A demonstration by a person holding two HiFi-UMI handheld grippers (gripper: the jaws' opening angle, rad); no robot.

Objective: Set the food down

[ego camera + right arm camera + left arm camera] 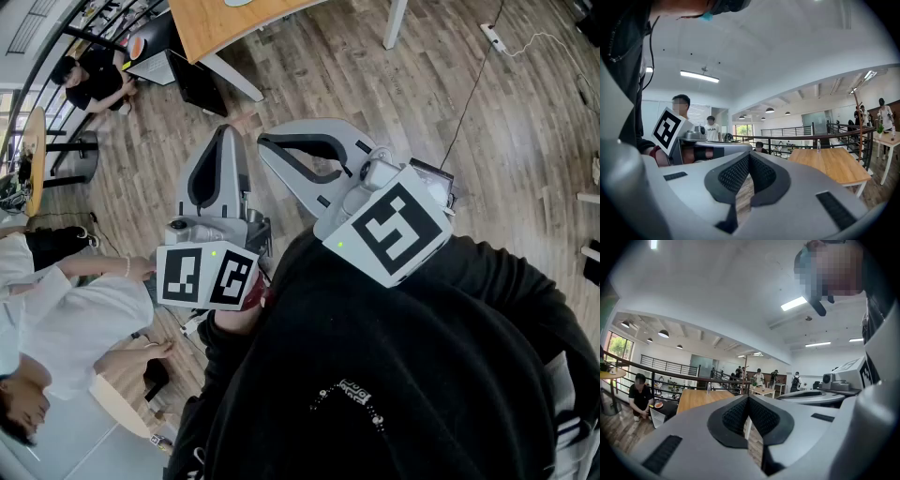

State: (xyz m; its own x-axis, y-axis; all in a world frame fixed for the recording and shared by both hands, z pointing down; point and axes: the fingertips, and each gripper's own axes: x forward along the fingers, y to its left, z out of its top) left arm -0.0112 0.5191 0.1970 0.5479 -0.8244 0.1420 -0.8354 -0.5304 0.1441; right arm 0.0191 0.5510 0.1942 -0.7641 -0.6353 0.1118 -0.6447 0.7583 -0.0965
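No food shows in any view. I hold both grippers up in front of my chest, over a wooden floor. In the head view my left gripper [223, 133] points away from me, its marker cube nearest my body. My right gripper [266, 142] lies beside it, angled to the left. In the left gripper view the left gripper's [748, 400] black pads meet at the tip with nothing between them. The right gripper [750, 157] looks the same in its own view: pads together, nothing held.
A wooden table [225, 23] stands ahead; its top also appears in the gripper views as the table [701, 399] [832, 164]. A person in black [94, 80] crouches by a railing at far left. Another person in white [56, 309] sits close on my left. A power strip [494, 37] with its cable lies on the floor at right.
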